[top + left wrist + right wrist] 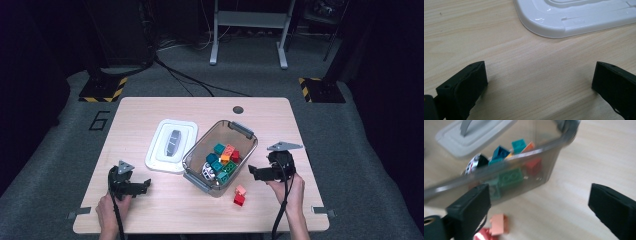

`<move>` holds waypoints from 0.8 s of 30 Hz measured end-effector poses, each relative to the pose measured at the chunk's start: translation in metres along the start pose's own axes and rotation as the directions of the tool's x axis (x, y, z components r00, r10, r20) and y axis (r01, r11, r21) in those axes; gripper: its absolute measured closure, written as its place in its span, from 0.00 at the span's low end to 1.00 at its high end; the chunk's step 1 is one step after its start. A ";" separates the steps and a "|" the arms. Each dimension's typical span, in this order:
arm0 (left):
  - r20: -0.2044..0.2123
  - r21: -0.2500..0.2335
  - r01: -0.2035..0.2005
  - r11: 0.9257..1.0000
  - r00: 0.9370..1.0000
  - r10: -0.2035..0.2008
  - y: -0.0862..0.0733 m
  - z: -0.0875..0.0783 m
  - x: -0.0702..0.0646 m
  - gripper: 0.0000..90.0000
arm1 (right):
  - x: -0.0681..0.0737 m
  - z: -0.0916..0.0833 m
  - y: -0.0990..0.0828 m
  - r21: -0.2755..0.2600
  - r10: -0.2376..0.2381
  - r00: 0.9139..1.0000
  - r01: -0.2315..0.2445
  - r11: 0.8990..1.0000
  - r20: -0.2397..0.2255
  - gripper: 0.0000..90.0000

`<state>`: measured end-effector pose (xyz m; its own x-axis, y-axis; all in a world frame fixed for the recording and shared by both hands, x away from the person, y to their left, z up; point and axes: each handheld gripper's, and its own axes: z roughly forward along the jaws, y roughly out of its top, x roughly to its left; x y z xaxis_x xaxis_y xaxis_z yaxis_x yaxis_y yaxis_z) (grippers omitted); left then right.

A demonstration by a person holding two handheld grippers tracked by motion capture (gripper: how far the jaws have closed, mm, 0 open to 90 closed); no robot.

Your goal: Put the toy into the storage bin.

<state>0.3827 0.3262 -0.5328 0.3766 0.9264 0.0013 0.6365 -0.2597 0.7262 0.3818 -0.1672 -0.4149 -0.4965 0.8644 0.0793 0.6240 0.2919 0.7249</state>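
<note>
A clear grey bin stands mid-table with several coloured bricks inside, teal, green, orange and red. Its white lid lies flat just left of it. A pink brick and a red brick lie together on the table in front of the bin's right corner. My right gripper is open and empty, low beside the bin's right wall, with the pink brick and the red brick near its left jaw. My left gripper rests open and empty at the front left, facing the lid.
The wooden table has a small round hole near its far edge. Bare wood lies between the left gripper's fingers. Beyond the table, grey carpet, cables and a metal stand.
</note>
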 end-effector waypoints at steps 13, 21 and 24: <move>0.000 0.000 0.001 1.000 1.000 -0.001 0.000 0.000 0.000 0.00 | 0.024 0.035 -0.049 0.092 -0.036 0.994 0.046 0.995 -0.102 0.04; 0.001 0.000 0.001 1.000 1.000 -0.001 0.000 0.000 0.000 0.00 | 0.034 0.049 -0.055 0.081 -0.048 0.993 0.057 0.995 -0.107 0.33; 0.000 0.001 0.001 1.000 1.000 -0.001 0.000 0.000 0.000 0.00 | 0.035 0.052 -0.055 0.100 -0.041 0.994 0.052 0.994 -0.103 0.44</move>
<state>0.3827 0.3261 -0.5328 0.3765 0.9264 0.0005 0.6372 -0.2593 0.7258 0.3615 -0.1316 -0.4882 -0.5811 0.8050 0.1190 0.6546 0.3756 0.6560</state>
